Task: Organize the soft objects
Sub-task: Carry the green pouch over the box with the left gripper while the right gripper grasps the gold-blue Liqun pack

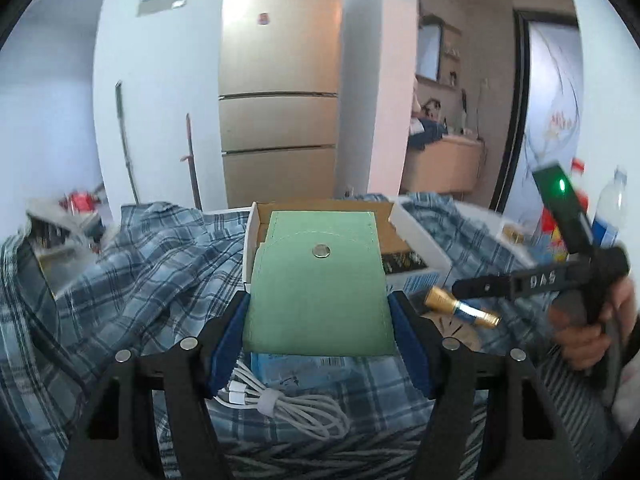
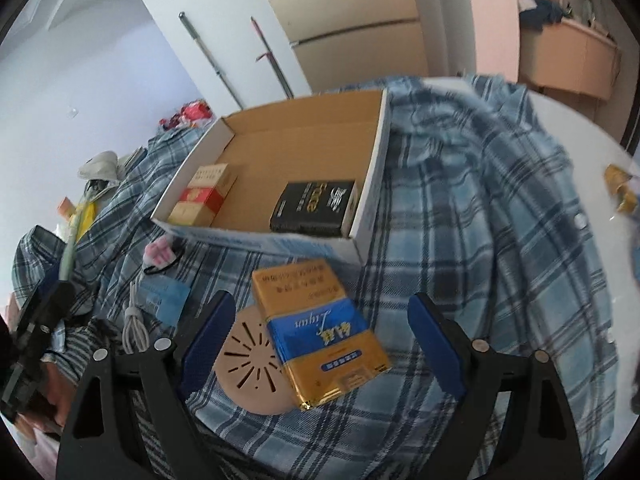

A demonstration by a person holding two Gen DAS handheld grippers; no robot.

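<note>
My left gripper (image 1: 318, 330) is shut on a green pouch (image 1: 320, 288) with a metal snap, its blue pads pressing both side edges. The pouch hangs in front of an open cardboard box (image 1: 412, 232). In the right wrist view my right gripper (image 2: 322, 338) stands open over a gold and blue soft pack (image 2: 320, 328), which lies on a beige round disc (image 2: 248, 372). Neither pad touches the pack. The box (image 2: 374, 184) holds a red and cream pack (image 2: 204, 196) and a black box (image 2: 316, 206). From the left wrist view the same gold and blue pack (image 1: 464, 308) lies below the right tool.
A blue plaid cloth (image 2: 480, 200) covers the surface. A coiled white cable (image 1: 288, 404) and a blue packet (image 1: 304, 368) lie below the pouch. A pink hair tie (image 2: 160, 254) sits left of the box. A water bottle (image 1: 612, 208) stands at far right, behind a hand (image 1: 580, 336).
</note>
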